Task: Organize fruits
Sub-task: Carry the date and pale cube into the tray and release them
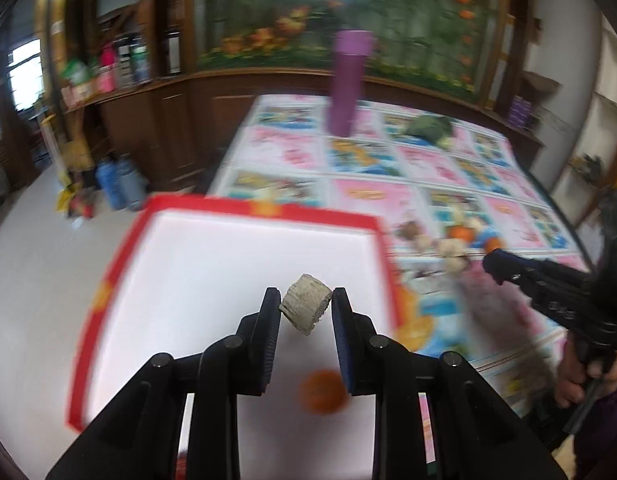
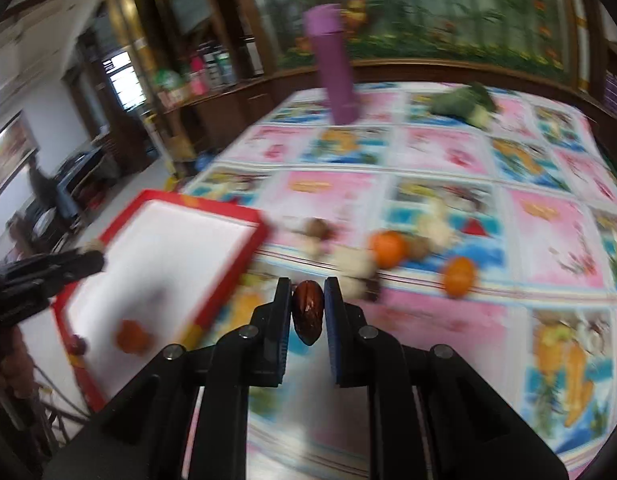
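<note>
Left gripper clamped on a pale, rough cylindrical chunk, held above the white floor of the red-rimmed tray. Below it in the tray, one blurred orange fruit. Right gripper pinched on a dark brown date, raised over the patterned tablecloth just beside the tray's right edge. On the cloth beyond, two orange fruits among pale lumps too blurred to name. Farther back, a purple bottle upright, a green bundle near it.
</note>
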Action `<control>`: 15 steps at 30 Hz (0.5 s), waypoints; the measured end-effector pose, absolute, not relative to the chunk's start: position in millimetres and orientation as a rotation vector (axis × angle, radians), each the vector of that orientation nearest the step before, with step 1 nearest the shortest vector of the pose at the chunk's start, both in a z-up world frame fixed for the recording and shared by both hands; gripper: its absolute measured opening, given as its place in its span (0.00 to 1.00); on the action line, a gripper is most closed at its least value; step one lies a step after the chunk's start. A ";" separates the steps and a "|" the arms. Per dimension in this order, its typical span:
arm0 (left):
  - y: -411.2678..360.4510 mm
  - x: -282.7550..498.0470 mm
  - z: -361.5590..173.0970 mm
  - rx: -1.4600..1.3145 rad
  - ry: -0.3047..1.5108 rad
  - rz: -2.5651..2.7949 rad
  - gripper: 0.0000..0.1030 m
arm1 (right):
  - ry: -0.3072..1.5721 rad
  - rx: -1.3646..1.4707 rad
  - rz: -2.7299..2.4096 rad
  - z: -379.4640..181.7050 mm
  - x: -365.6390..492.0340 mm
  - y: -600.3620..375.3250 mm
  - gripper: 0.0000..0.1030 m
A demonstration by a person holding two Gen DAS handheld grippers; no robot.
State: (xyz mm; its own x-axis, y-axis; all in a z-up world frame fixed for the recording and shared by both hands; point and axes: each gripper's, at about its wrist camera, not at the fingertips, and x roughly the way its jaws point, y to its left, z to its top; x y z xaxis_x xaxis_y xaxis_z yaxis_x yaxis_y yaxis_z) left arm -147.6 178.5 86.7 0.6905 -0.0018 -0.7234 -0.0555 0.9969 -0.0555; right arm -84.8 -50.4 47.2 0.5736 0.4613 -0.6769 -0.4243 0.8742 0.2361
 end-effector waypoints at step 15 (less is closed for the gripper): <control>257.7 -156.0 42.8 -0.133 0.890 0.211 0.25 | 1.011 -0.008 0.683 11.4 -64.3 119.9 0.18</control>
State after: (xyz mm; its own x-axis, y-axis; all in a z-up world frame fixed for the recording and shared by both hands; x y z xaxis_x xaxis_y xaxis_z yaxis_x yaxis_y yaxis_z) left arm -156.0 257.7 42.8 0.6107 0.1271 -0.7816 -0.2376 0.9710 -0.0277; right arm -64.3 119.9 11.4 0.3435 0.5224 -0.7805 -0.5293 0.7941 0.2986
